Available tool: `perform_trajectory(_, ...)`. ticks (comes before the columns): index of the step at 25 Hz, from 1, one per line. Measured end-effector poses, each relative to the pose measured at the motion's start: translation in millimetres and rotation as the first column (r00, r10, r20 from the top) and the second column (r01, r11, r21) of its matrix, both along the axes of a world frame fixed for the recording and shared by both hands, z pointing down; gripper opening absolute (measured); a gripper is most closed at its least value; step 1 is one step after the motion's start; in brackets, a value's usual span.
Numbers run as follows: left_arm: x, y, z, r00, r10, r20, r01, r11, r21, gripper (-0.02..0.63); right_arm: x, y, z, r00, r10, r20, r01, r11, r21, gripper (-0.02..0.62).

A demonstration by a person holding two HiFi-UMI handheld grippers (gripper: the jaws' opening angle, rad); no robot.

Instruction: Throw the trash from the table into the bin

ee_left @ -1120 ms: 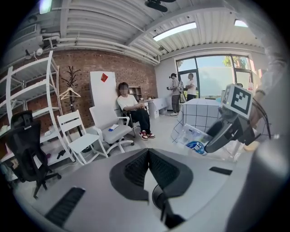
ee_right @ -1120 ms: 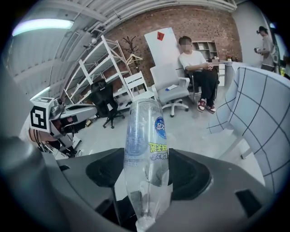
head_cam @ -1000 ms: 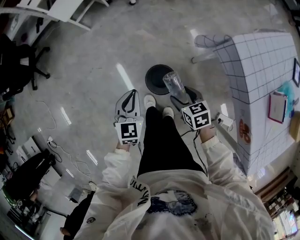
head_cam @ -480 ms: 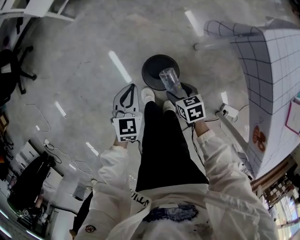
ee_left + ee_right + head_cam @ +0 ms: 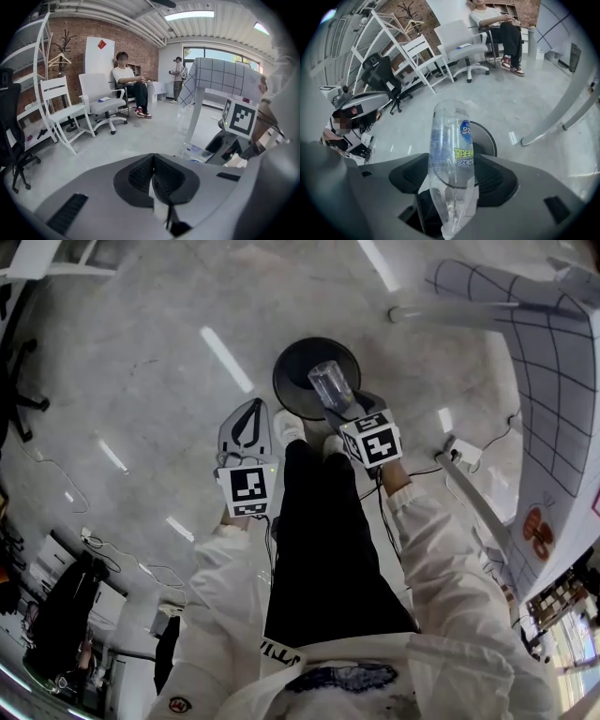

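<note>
The right hand-held gripper (image 5: 345,411) is clamped on a clear plastic bottle (image 5: 328,385), its jaws held fairly wide apart by the bottle's body. In the right gripper view the bottle (image 5: 451,140) stands up out of the jaws with its narrower, crumpled end down between them and its wide end pointing away. It carries a round blue badge and a yellow-green band of print; the characters are too small and skewed to read. The bottle hangs directly over the round black bin (image 5: 286,381), which stands on the grey floor (image 5: 169,381) and shows just behind the bottle in the right gripper view (image 5: 486,138). The left hand-held gripper (image 5: 246,423) is beside the bin, off to its left in the head view, and its jaws are pressed together with nothing between them (image 5: 153,173). Each gripper bears a cube with black-and-white square markers. The person's white shoes (image 5: 286,427) stand right at the near edge of the bin. The table (image 5: 553,399), covered in a white cloth with a dark grid, is to the right of the bin and well apart from it; an orange round print on the cloth's hanging edge cannot be read.
</note>
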State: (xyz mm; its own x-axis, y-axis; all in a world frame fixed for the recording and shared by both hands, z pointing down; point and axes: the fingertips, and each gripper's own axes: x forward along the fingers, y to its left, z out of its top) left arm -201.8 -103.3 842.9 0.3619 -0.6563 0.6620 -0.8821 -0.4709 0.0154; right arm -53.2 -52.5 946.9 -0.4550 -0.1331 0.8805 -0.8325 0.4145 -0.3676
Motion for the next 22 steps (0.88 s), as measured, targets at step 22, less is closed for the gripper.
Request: perform_trajectory(22,-27.1,-22.8,93.0,1.0,0.023,-0.018,-0.024,0.998,-0.056,0.006,-49.4,-12.9,149.0,0.992,-0.085,-0.091,0.069,0.982,-0.173,0.316)
